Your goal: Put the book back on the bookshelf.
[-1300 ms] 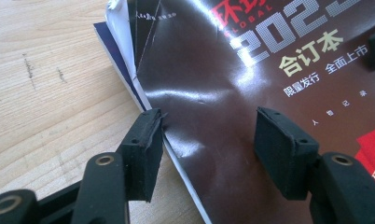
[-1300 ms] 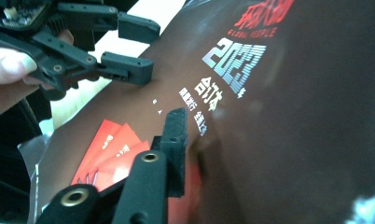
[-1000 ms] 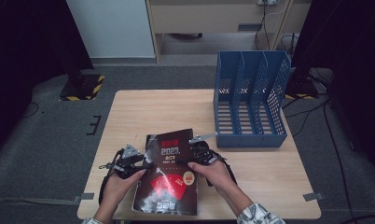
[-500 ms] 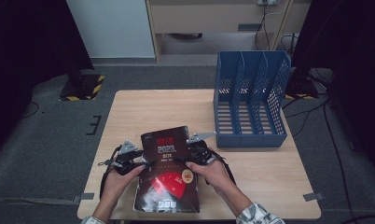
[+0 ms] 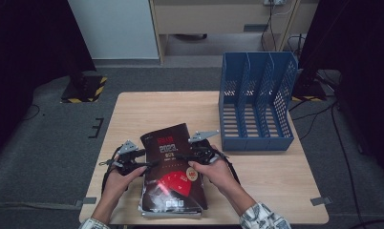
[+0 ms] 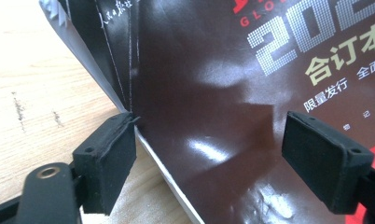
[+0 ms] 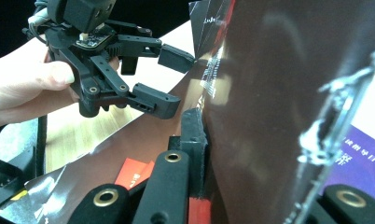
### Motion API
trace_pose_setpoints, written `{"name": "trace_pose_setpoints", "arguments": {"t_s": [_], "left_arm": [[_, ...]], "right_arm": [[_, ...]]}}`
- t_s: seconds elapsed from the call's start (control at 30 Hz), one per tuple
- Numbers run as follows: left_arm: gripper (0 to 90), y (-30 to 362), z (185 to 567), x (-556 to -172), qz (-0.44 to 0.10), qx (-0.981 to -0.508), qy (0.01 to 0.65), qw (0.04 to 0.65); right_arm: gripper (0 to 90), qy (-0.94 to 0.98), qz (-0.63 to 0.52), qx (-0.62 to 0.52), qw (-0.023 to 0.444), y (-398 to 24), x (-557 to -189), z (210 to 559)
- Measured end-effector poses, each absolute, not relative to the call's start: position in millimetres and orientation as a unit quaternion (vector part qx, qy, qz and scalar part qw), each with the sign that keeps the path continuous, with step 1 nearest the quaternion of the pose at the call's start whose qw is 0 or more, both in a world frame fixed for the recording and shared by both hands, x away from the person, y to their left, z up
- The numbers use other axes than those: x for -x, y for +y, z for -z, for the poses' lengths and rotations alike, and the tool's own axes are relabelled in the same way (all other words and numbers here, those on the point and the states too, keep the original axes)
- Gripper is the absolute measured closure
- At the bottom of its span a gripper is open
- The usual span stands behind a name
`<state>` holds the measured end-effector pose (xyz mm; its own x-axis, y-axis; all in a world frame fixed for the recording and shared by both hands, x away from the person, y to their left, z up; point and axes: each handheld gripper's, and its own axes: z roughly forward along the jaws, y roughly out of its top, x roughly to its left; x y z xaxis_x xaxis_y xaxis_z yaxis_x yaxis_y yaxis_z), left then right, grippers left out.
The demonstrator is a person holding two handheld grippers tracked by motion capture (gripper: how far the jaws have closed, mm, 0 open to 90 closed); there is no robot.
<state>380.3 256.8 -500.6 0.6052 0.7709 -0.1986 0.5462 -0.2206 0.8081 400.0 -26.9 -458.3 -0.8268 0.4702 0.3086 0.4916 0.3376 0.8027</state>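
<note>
Left gripper (image 6: 209, 163) has just released the magazine (image 5: 173, 167)'s left edge; right gripper (image 7: 251, 154) pinches its lifted cover.

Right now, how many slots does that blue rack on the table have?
3, side by side in the blue file rack: left, middle, right. None looks hidden.

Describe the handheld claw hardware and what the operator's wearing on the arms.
Both claws, left claw and right claw, are black linkage frames with brass-coloured pivot rivets and blocky black rubber pads. Each carries a grey three-cornered plate on top and trails a black cable. The right arm wears a patterned light sleeve.
</note>
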Motion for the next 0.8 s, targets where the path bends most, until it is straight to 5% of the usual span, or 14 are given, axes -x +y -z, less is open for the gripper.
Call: {"name": "trace_pose_setpoints", "arguments": {"t_s": [0.6,0.8], "left_arm": [[22.1,252,487,-374,-0.145,-0.77,0.399,0.475],[16.3,259,491,-376,-0.151,-0.764,0.416,0.47]], "right_arm": [[86.2,-0.812,0.512,0.279,-0.003,-29,-395,447],[86.5,-0.807,0.521,0.278,-0.003,-31,-395,443]]}}
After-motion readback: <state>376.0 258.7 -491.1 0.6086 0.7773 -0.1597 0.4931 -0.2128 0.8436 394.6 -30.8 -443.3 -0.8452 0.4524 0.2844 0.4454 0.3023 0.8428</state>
